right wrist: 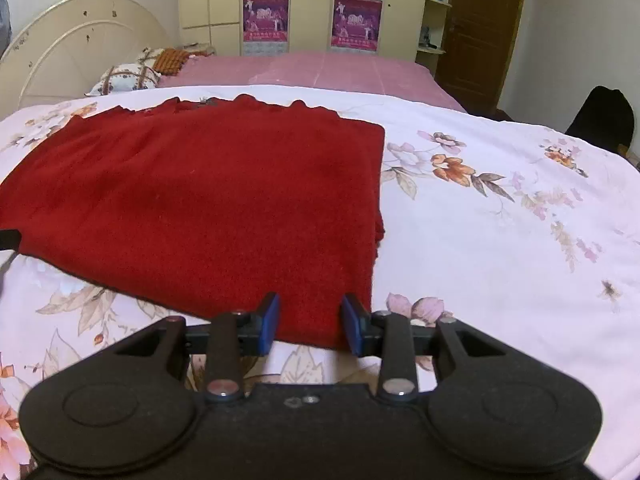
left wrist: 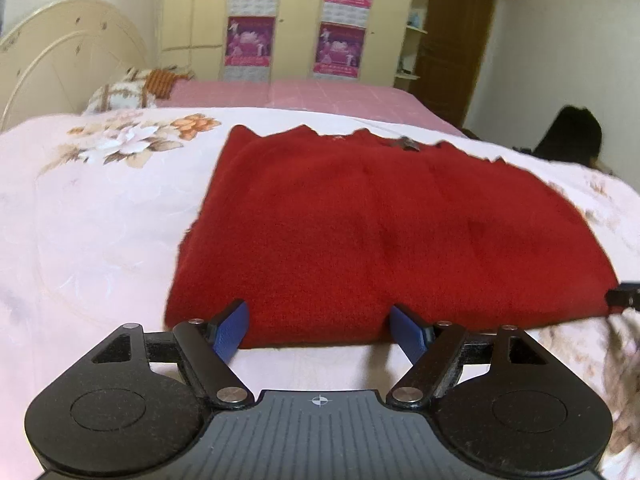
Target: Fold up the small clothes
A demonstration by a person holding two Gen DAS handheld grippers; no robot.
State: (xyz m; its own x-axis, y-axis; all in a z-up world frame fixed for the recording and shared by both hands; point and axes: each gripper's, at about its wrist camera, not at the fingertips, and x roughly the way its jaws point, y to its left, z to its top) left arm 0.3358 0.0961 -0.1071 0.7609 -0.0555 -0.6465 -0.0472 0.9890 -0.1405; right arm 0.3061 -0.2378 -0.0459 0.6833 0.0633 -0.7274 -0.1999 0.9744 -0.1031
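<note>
Floral bedspread (right wrist: 500, 208) carries a folded red garment (right wrist: 208, 200), both grippers' jaws apart.

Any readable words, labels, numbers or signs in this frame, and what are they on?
None can be read.
Posters on the wardrobe doors: printed lines, too small and blurred.
Red garment: small dark tag at the far edge, unreadable.
Claw bodies: no lettering.

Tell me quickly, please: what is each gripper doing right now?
Left gripper: open wide, near edge of the red garment between its fingers, not pinched.
Right gripper: open, narrower, garment corner between, apparently not pinched.
</note>
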